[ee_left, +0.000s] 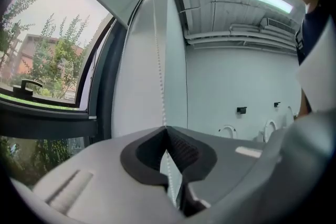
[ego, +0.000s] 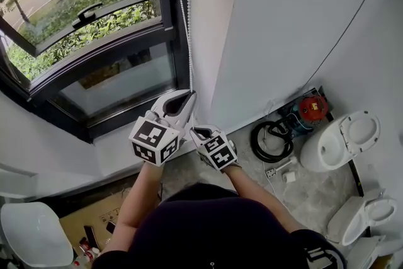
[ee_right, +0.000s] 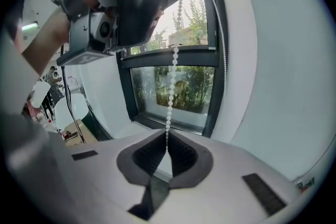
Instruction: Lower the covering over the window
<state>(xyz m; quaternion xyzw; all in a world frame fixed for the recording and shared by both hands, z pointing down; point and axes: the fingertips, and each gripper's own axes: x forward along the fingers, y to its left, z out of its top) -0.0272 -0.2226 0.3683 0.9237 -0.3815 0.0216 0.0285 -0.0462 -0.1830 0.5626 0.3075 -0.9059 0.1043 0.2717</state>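
The window (ego: 94, 28) glass shows bare, so most of the lowering seems left to do; the chain (ego: 182, 9) hangs at its 3 o'clock edge. Both forearms reach toward it. The left tongs (ee_left: 167, 128), pointing about level, and the right tongs (ee_right: 167, 136) at their 6 o'clock are each clamped on the chain.

I see the white bead chain (ego: 183, 16) hanging straight down the right edge of the dark-framed window (ego: 101, 57), close to the white wall. One strand runs taut, pinched high up in my left gripper (ee_left: 167, 136) and lower down in my right gripper (ee_right: 167, 147). A second strand hangs free against the frame. The window's upper sash is tilted outward, handle showing, above a fixed lower pane. I can't pick out the covering itself for sure.
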